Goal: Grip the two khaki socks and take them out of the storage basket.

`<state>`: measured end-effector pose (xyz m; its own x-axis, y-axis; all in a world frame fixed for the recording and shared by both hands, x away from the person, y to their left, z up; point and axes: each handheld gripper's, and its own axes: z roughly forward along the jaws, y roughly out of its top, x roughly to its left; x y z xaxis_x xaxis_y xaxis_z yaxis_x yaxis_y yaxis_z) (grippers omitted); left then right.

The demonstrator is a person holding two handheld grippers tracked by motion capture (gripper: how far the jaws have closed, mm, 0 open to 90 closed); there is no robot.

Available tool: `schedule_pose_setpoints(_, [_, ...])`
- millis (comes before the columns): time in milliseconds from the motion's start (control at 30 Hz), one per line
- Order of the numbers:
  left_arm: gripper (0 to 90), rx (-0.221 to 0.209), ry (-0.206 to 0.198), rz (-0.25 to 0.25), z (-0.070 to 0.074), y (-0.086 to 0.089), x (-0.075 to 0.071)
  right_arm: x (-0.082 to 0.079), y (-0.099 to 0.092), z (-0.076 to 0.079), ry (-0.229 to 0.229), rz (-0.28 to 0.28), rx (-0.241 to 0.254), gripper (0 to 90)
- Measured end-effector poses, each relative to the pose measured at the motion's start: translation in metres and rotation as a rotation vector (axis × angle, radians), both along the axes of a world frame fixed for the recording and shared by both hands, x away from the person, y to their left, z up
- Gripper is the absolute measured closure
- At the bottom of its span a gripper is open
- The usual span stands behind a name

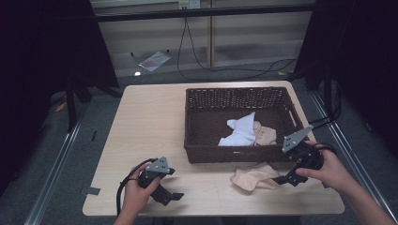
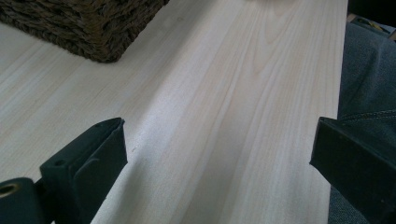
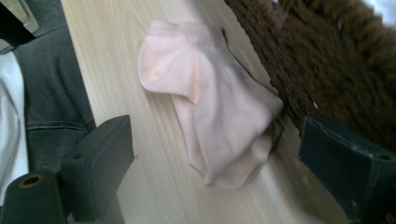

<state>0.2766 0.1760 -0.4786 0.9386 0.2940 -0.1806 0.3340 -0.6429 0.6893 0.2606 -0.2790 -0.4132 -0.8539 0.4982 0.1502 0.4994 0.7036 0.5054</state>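
A pale peach sock [image 1: 254, 178] lies crumpled and soft on the desk [image 1: 150, 126], just in front of the dark wicker basket [image 1: 197, 105]. Inside the basket rest two more pieces: one white sock [image 1: 240, 131] and one peach sock [image 1: 265, 134] beside it. The right tool [image 1: 283, 179] hovers at the loose sock, jaws spread wide, holding nothing. The left tool [image 1: 177, 196] sits over bare wood, jaws wide apart, empty.

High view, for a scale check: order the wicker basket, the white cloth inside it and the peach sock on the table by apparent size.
1. Wicker basket, clearly largest.
2. Peach sock and white cloth: they look alike, and the cloth is partly hidden by the basket's near wall, so I won't rank them.
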Motion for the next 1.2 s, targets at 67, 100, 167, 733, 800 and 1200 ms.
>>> schedule_pose_setpoints(67, [3.4, 0.002, -0.001, -0.002, 0.0, 0.0, 0.0, -0.001, -0.002, -0.004, 0.005, -0.009, 0.004, 9.6])
schedule_pose_setpoints(100, [3.4, 0.005, -0.002, -0.003, 0.0, 0.0, 0.0, -0.001, -0.004, -0.006, 0.005, -0.006, 0.007, 9.6])
schedule_pose_setpoints(167, [3.4, 0.001, 0.002, -0.001, 0.0, 0.0, 0.0, -0.002, -0.005, -0.007, 0.008, -0.012, 0.011, 9.6])
schedule_pose_setpoints(733, [3.4, -0.001, 0.003, 0.0, 0.0, -0.001, 0.0, -0.011, -0.023, -0.03, -0.036, -0.048, 0.051, 7.3])
schedule_pose_setpoints(800, [3.4, -0.001, 0.002, -0.002, 0.0, -0.001, 0.0, -0.012, -0.025, -0.033, -0.047, -0.052, 0.063, 6.8])
schedule_pose_setpoints(1200, [3.4, 0.003, 0.0, -0.005, 0.0, 0.0, 0.0, -0.016, -0.034, -0.046, -0.065, -0.072, 0.094, 6.2])
